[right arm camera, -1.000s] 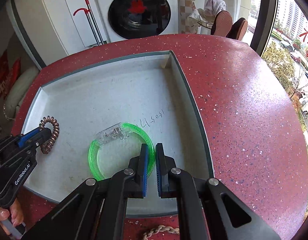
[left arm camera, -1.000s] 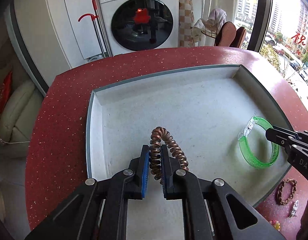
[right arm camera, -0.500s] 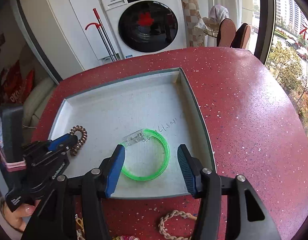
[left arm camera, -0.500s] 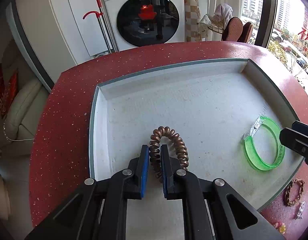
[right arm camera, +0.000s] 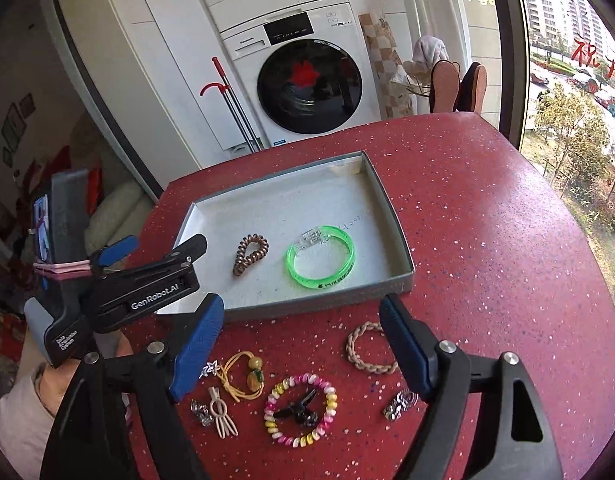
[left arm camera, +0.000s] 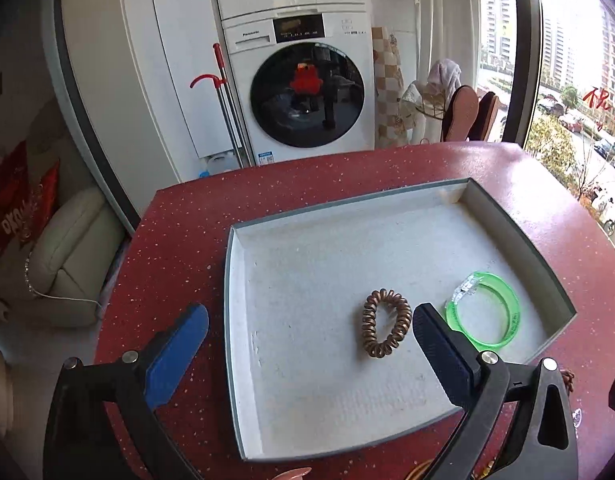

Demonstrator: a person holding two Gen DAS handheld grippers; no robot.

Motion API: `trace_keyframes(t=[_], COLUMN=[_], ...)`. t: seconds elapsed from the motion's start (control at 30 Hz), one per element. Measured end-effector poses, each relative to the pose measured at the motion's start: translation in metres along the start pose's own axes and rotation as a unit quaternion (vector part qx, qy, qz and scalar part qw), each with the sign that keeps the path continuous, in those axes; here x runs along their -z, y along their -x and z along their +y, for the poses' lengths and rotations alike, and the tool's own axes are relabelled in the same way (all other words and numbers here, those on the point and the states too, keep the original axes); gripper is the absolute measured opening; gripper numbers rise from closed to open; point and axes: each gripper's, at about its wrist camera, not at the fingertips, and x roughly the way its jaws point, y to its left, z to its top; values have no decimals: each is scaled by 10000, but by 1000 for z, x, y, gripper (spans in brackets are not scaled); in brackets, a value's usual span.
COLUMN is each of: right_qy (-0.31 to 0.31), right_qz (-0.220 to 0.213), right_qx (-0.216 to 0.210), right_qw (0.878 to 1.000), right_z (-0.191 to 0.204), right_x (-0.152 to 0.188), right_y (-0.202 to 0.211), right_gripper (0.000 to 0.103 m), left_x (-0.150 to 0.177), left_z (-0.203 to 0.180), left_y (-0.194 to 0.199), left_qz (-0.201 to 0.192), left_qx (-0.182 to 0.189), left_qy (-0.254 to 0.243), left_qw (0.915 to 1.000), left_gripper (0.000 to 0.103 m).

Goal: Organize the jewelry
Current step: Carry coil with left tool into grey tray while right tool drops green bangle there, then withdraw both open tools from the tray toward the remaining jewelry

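Both my grippers, left gripper [left arm camera: 310,334] and right gripper [right arm camera: 301,344], are opening, nothing between them. I judge the braided bracelet [right arm camera: 369,347] near the tray's [right arm camera: 307,307] front edge light and limp; pinch across its cord.

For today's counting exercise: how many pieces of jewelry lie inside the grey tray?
2: a brown spiral coil band left of centre, and a translucent green plastic bangle to its right, both on the tray floor. None appears hidden.

washing machine [left arm camera: 303,92]: "panasonic" | left gripper [right arm camera: 155,258] body: "genrobot.ai" | window, upper right: red chinese characters
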Motion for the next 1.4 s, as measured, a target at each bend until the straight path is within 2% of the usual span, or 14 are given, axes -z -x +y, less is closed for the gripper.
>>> trace_keyframes(t=[0.07,0.27,0.37,0.47,0.6,0.77,0.87,1.0,1.1,1.17,1.3,1.4], right_qy=[-104,-373,-271,-131,-183,-386,-272,118,-41,-55,46,364], right_qz=[-31,120,271,318,211,182,280,530,618,519,-42,-239], right_qx=[-54,-216,-59,355,441,392,343,658,731,783,545,478], right_qw=[9999,9990,9992,9988,9986,9983,9987,9964,9954,9956,9985,9979], right_z=[-1,1,5,6,4,-8,-12,-9,-6,1,17,27], right_x=[17,69,90,106,120,124,114,86,64,50,31,40], right_y=[12,37,46,56,63,47,27,8,12,21,47,52], right_gripper=[85,86,86,86,86,86,86,86,86,86,86,86], left_x=[12,78,116,143,165,173,169,156,141,127,105,110], left_z=[7,21,22,23,23,26,26,39,50,57,72,70], left_y=[23,78,98,111,130,138,118,83,66,66,92,115], left_qz=[-83,141,168,327,332,290,397,862,1297,1427,967,457], left_qx=[202,603,518,632,329,228,81,113,145,-170,-167,-206], left_qy=[89,538,753,1008,943,747,660,696,710,569,748,747], left_qw=[9997,9966,9957,9924,9944,9965,9970,9938,9889,9880,9924,9959], left_gripper=[103,103,103,103,103,103,103,103,103,103,103,103])
